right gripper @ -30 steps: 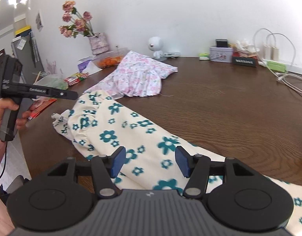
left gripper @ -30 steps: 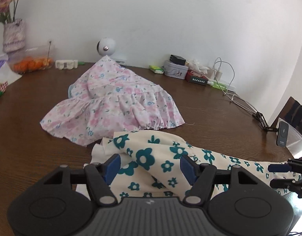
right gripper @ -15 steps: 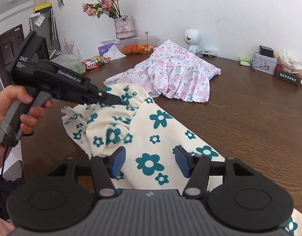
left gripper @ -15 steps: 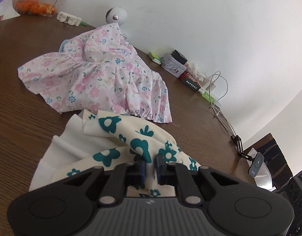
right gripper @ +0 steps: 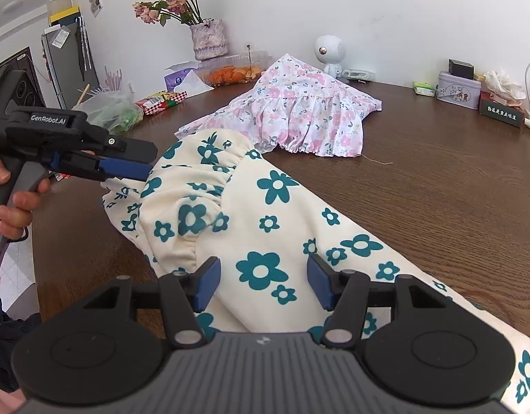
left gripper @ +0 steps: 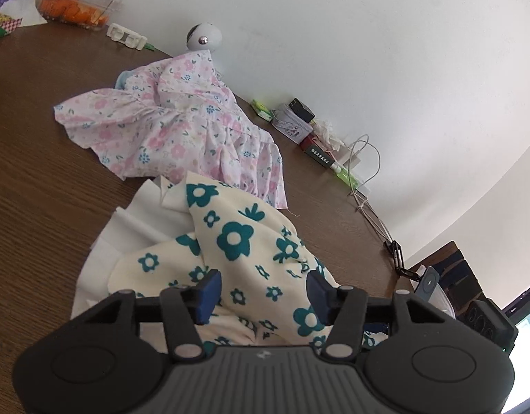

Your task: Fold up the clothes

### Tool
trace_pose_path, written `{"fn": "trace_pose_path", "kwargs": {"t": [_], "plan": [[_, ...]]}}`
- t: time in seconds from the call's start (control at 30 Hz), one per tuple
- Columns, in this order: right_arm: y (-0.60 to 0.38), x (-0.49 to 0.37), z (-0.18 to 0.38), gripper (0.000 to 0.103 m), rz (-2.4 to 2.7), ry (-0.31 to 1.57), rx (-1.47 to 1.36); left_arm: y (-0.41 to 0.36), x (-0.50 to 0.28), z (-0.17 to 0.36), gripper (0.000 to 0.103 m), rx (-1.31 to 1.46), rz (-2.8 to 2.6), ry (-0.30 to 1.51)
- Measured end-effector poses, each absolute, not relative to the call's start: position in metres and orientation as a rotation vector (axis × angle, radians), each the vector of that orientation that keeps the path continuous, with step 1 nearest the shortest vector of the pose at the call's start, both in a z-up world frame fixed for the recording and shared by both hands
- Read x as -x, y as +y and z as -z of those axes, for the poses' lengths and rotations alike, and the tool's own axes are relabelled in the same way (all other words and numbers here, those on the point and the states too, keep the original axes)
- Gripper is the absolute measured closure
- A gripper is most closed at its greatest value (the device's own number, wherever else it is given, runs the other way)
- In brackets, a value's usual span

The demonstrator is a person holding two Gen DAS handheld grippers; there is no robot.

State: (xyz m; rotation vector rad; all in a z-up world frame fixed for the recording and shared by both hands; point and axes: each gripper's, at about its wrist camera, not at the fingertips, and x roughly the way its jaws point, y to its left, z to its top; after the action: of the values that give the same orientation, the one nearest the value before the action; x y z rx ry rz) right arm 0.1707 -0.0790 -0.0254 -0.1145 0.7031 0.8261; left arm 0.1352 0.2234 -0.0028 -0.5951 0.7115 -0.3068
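Observation:
A cream garment with teal flowers (right gripper: 265, 214) lies stretched along the near part of the brown table; it also shows in the left wrist view (left gripper: 237, 241). My left gripper (left gripper: 261, 291) is open, its blue pads apart above the cloth; in the right wrist view it (right gripper: 140, 169) sits at the garment's gathered left end. My right gripper (right gripper: 261, 283) is open and empty over the garment's middle. A pink floral dress (right gripper: 299, 110) lies crumpled farther back, also in the left wrist view (left gripper: 175, 127).
The table (right gripper: 437, 186) holds a white round-headed camera (right gripper: 328, 51), a vase of dried roses (right gripper: 209, 38), a box of orange food (right gripper: 230, 72), snack packs, a tin (right gripper: 458, 88) and cables (left gripper: 365, 172) by the wall. The table's left edge is close.
My left gripper was open, shut on the cream garment's end half a second ago, and is open again now. The right gripper stayed open and moved in over the garment.

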Motion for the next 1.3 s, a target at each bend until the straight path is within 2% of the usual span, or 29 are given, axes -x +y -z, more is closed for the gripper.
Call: {"fn": "trace_pose_path", "kwargs": {"t": [0.1, 0.23, 0.27, 0.33, 0.37, 0.5, 0.87, 1.0, 1.1, 1.2, 1.3], "plan": [[-0.077, -0.17, 0.025, 0.045, -0.823, 0.701, 0.125, 0.22, -0.137, 0.011, 0.041, 0.595, 0.27, 0.739], [-0.075, -0.168, 0.025, 0.044, -0.82, 0.696, 0.136, 0.223, -0.148, 0.022, 0.043, 0.658, 0.248, 0.732], [-0.075, -0.168, 0.025, 0.044, -0.819, 0.696, 0.138, 0.223, -0.15, 0.023, 0.054, 0.68, 0.263, 0.728], [-0.075, -0.168, 0.025, 0.044, -0.818, 0.695, 0.141, 0.223, -0.155, 0.026, 0.103, 0.724, 0.291, 0.719], [-0.074, -0.168, 0.025, 0.044, -0.816, 0.694, 0.144, 0.223, -0.155, 0.025, 0.1, 0.736, 0.302, 0.712], [-0.073, -0.165, 0.026, 0.044, -0.814, 0.685, 0.167, 0.224, -0.142, 0.008, 0.101, 0.678, 0.287, 0.639], [-0.076, -0.163, 0.023, 0.04, -0.844, 0.661, 0.185, 0.233, -0.126, 0.005, 0.102, 0.654, 0.271, 0.601], [-0.08, -0.151, 0.003, 0.039, -0.937, 0.587, 0.12, 0.236, -0.12, 0.004, 0.102, 0.646, 0.266, 0.587], [-0.061, -0.137, -0.01, 0.039, -1.032, 0.539, 0.176, 0.233, -0.122, 0.001, 0.102, 0.639, 0.268, 0.585], [-0.025, -0.126, -0.01, 0.044, -1.062, 0.503, 0.318, 0.231, -0.124, -0.001, 0.102, 0.633, 0.268, 0.592], [0.006, -0.123, -0.006, 0.056, -1.009, 0.479, 0.441, 0.227, -0.123, -0.004, 0.102, 0.619, 0.29, 0.588]]}}
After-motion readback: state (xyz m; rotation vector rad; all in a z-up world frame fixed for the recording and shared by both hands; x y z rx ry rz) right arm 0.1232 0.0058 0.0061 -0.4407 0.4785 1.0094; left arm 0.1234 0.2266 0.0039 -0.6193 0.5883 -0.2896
